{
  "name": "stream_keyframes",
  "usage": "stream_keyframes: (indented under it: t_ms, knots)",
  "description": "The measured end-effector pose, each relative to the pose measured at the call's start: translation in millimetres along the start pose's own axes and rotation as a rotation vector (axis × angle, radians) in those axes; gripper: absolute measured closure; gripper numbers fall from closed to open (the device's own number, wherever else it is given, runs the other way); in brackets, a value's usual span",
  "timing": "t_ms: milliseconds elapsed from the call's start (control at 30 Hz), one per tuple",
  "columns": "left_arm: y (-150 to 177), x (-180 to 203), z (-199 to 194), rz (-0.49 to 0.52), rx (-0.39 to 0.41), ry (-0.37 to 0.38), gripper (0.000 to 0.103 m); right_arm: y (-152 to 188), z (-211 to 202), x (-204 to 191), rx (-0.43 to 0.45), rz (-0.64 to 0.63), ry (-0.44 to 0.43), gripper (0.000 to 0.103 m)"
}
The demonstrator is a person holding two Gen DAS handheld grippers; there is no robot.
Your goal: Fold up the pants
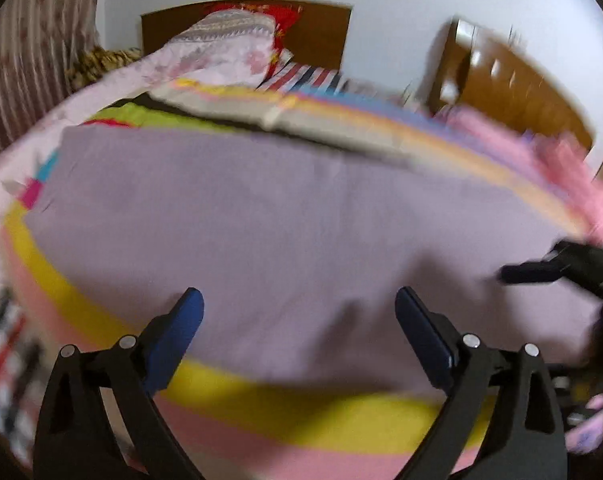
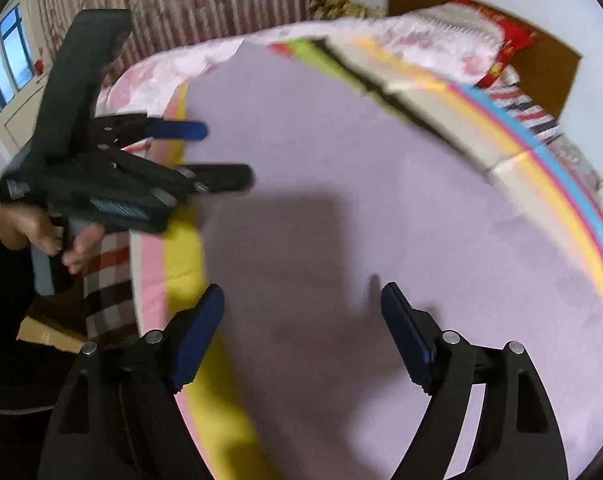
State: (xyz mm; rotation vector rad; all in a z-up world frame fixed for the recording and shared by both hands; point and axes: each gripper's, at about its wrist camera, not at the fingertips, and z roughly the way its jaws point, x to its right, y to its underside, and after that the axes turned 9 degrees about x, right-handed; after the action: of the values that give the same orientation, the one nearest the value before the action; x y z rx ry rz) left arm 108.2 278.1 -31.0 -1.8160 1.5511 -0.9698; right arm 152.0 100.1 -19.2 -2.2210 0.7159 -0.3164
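Hovering both hand-held grippers over lilac pants (image 1: pixel 285 216), spread flat on bed (image 1: pixel 341 424). Left hand-held gripper (image 1: pixel 299 304): jaws wide, nothing between. Right hand-held gripper (image 2: pixel 303 300): jaws wide, empty too. Pants lie directly ahead and below both of yours, long axis running crosswise in left view. Near edge sits just under left fingertips; your left looks nearer that hem, likely next pinch point.

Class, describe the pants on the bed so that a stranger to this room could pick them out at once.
Find the bed with the rainbow-striped sheet. The pants are the broad lilac cloth lying flat across its middle. They alone are plain; everything around them is striped, checked or flowered.
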Motion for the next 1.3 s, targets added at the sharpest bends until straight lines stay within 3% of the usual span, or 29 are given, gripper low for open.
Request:
stream_keyframes:
  t_ms: [100,200,267,333,433,500,600,733,867,933,967,1067,1133,1200,1300]
  knots:
    - [-41.1,9.4,4.3,0.037,0.066,-0.023,0.002,-5.9,-6.9,39.8,0.022,0.072,0.129,0.014]
    - [-61.4,28.7,41.3,0.084,0.018,-0.043,0.002,6.7,-9.8,82.9,-0.005,0.188,0.227,0.014]
    - [-58.7,36.9,69.3,0.093,-0.053,-0.040,0.002,26.4,-12.2,106.0,-0.039,0.266,0.266,0.014]
    - [-39.6,44.7,99.5,0.123,-0.150,-0.045,0.002,56.4,-7.1,128.1,-0.136,0.338,0.289,0.014]
    - [-35.1,47.3,109.7,0.153,-0.135,-0.074,0.001,73.8,-22.5,136.1,-0.094,0.366,0.232,0.011]
    - [-38.1,40.7,108.6,0.102,-0.137,-0.068,0.002,82.6,-40.4,139.7,-0.092,0.365,0.276,0.011]
    - [-47.0,48.3,95.8,0.069,-0.131,-0.155,0.002,101.6,-80.5,152.3,-0.050,0.374,0.373,0.011]
    - [-50.3,112.6,57.9,0.103,-0.048,-0.008,0.002,132.4,-123.3,196.2,-0.040,0.469,0.529,0.011]
    - [-24.8,203.8,46.7,0.262,-0.094,0.247,0.002,196.7,-153.1,249.8,-0.121,0.628,0.619,0.011]
    - [-6.2,240.5,51.9,0.336,-0.142,0.324,0.002,209.1,-165.3,258.5,-0.044,0.721,0.514,0.012]
    - [2.2,252.0,57.9,0.365,-0.163,0.323,0.002,211.7,-179.7,254.9,0.003,0.757,0.529,0.011]
    - [20.7,268.4,76.1,0.415,-0.222,0.273,0.002,209.7,-200.6,235.1,0.009,0.722,0.616,0.011]
    - [32.7,273.1,74.4,0.452,-0.217,0.245,0.001,213.3,-212.6,211.8,0.068,0.692,0.535,0.011]
    - [34.9,271.6,75.1,0.454,-0.203,0.244,0.001,223.4,-210.1,195.6,0.049,0.673,0.465,0.011]
    - [34.3,268.5,76.3,0.452,-0.194,0.242,0.001,248.4,-193.6,178.7,0.002,0.615,0.461,0.010]
